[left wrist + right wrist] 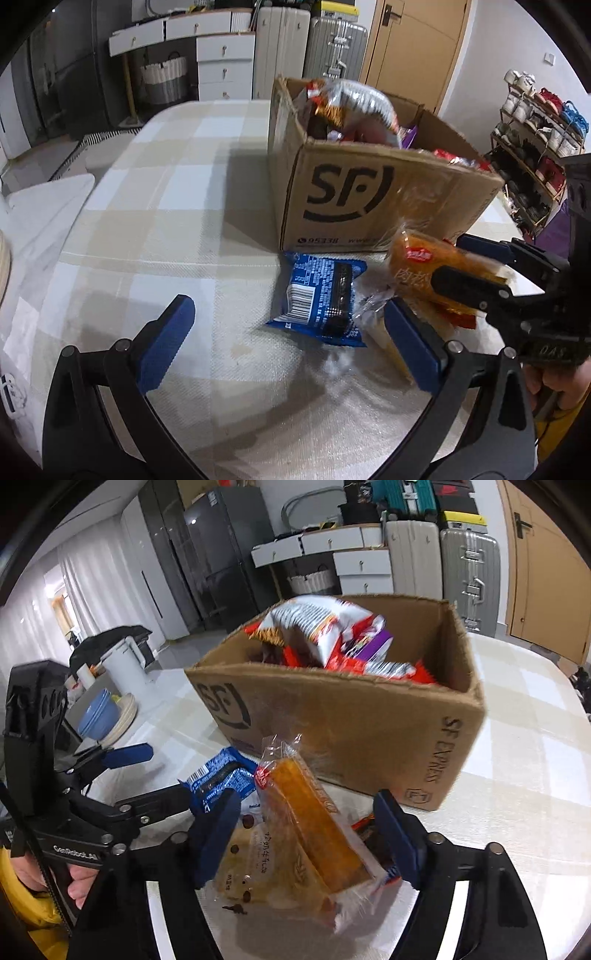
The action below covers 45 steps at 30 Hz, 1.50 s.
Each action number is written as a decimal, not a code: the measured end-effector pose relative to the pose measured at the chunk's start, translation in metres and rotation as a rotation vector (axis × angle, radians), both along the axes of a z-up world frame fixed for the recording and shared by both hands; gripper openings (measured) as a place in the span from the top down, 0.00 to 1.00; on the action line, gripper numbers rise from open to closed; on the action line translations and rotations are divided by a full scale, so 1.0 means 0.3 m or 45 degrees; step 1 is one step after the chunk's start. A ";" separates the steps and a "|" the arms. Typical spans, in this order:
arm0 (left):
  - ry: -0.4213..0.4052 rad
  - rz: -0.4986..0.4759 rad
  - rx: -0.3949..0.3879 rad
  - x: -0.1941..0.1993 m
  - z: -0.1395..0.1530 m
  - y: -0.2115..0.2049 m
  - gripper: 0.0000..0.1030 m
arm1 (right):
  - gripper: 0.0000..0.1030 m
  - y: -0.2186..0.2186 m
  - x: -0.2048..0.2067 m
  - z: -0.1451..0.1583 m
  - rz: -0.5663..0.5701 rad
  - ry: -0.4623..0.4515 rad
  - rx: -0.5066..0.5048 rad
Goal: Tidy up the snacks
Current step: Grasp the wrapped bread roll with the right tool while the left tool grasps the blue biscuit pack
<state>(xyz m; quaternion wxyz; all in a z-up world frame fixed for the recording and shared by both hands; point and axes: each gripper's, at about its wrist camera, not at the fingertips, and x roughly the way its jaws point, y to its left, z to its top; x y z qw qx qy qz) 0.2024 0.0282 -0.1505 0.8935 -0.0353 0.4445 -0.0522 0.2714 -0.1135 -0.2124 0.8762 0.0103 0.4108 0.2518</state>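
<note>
Nearest the right wrist camera, the right gripper (306, 834) stands partly open with the orange cake bar (317, 827) lying lengthwise between its blue pads; whether the pads already press the wrapper cannot be told, since the picture is blurred. Beneath the bar lies a pale bread pack (255, 864), and just beside it a blue biscuit pack (321, 299), all on the checked surface (166, 206). The left gripper (288, 343) is wide open and holds nothing, its pads flanking the blue pack without touching it. Judged by appearance, each snack is light, soft and crushable, with slippery film. Grip across the middle of the body, gently, not the crimped ends. Beyond stands the cardboard box (369, 734), already holding snacks.
</note>
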 end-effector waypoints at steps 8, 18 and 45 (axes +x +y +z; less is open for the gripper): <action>0.036 0.004 -0.023 0.047 -0.039 -0.005 0.01 | 0.56 0.026 -0.010 -0.057 0.040 0.016 0.003; 0.048 0.031 -0.057 0.039 -0.050 0.026 0.01 | 0.71 0.011 -0.086 -0.056 0.028 -0.035 0.037; 0.048 -0.021 -0.006 0.083 -0.108 -0.050 0.38 | 0.71 -0.158 -0.179 -0.058 -0.130 -0.063 0.381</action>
